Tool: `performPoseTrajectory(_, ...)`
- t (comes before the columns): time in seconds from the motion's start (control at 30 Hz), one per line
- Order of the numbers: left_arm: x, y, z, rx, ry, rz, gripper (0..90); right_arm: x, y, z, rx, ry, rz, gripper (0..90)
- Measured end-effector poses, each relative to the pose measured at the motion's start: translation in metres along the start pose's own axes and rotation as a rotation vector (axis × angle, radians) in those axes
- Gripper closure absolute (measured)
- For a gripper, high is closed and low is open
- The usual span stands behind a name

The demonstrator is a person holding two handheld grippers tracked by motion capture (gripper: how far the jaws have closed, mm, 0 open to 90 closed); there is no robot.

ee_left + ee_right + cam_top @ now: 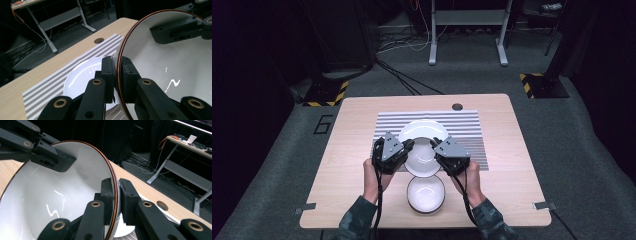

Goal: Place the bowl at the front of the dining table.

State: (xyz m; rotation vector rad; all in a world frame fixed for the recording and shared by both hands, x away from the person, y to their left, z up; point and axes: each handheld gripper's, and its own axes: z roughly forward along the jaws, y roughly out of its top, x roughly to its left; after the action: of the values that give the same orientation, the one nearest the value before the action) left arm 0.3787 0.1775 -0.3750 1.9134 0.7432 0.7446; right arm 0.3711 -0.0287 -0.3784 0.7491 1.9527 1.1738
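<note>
I hold a white bowl with a thin brown rim (pixel 422 161) between both grippers, raised over the near edge of a white plate (pixel 424 128). My left gripper (pixel 410 145) is shut on the bowl's left rim. In the left gripper view the jaws (pixel 117 63) pinch that rim, with the bowl's inside (pixel 162 65) to the right and the plate (pixel 82 80) below. My right gripper (pixel 435 145) is shut on the opposite rim. The right gripper view shows its jaws (pixel 116 184) clamped across the rim, with the bowl (pixel 50 195) on the left.
The plate lies on a grey striped placemat (pixel 464 125) in the middle of the wooden table (pixel 347 150). A second white bowl (pixel 426 195) stands near the table's front edge, between my forearms. A cable hole (pixel 457 106) sits at the far edge. Desk legs and cables stand beyond.
</note>
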Motion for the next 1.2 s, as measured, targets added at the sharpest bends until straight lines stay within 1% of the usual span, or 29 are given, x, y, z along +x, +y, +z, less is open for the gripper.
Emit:
performPoseTrajectory(0.1, 0.002, 0.000, 0.003, 0.005, -0.002, -0.003, 82.7, -0.002, 0.001, 0.004, 0.004, 0.003, -0.007, 81.9)
performPoseTrajectory(0.23, 0.005, 0.000, 0.008, 0.012, 0.004, 0.006, 83.0, -0.004, 0.000, 0.009, 0.009, -0.001, -0.005, 82.0)
performPoseTrajectory(0.27, 0.006, 0.001, 0.011, 0.016, 0.014, 0.018, 83.0, -0.006, 0.000, 0.012, 0.010, -0.003, -0.006, 82.0)
performPoseTrajectory(0.43, 0.009, 0.000, 0.016, 0.020, 0.015, 0.015, 83.1, -0.008, -0.001, 0.018, 0.018, 0.002, -0.002, 82.1)
performPoseTrajectory(0.6, 0.012, -0.001, 0.022, 0.021, 0.019, 0.002, 83.1, -0.011, -0.001, 0.024, 0.025, 0.000, 0.003, 82.2)
performPoseTrajectory(0.83, 0.018, -0.001, 0.029, 0.024, 0.025, -0.004, 83.1, -0.015, -0.003, 0.034, 0.032, -0.006, -0.001, 82.4)
performPoseTrajectory(0.87, 0.019, -0.001, 0.030, 0.028, 0.024, 0.000, 83.0, -0.016, -0.004, 0.037, 0.032, -0.002, 0.006, 82.5)
performPoseTrajectory(0.9, 0.019, -0.002, 0.031, 0.028, 0.027, -0.007, 83.0, -0.016, -0.004, 0.037, 0.032, -0.002, 0.006, 82.5)
performPoseTrajectory(0.93, 0.020, -0.002, 0.031, 0.033, 0.030, 0.001, 83.1, -0.016, -0.004, 0.038, 0.033, 0.000, 0.005, 82.5)
performPoseTrajectory(1.07, 0.023, -0.003, 0.036, 0.045, 0.033, 0.007, 83.1, -0.017, -0.005, 0.044, 0.040, 0.003, 0.010, 82.5)
performPoseTrajectory(1.1, 0.023, -0.003, 0.037, 0.041, 0.034, 0.004, 83.1, -0.018, -0.006, 0.046, 0.043, 0.005, 0.011, 82.6)
performPoseTrajectory(1.17, 0.024, -0.003, 0.039, 0.048, 0.039, 0.002, 83.1, -0.019, -0.007, 0.049, 0.046, 0.002, 0.006, 82.6)
performPoseTrajectory(1.2, 0.024, -0.004, 0.041, 0.047, 0.038, 0.002, 83.0, -0.019, -0.007, 0.050, 0.049, 0.006, 0.012, 82.6)
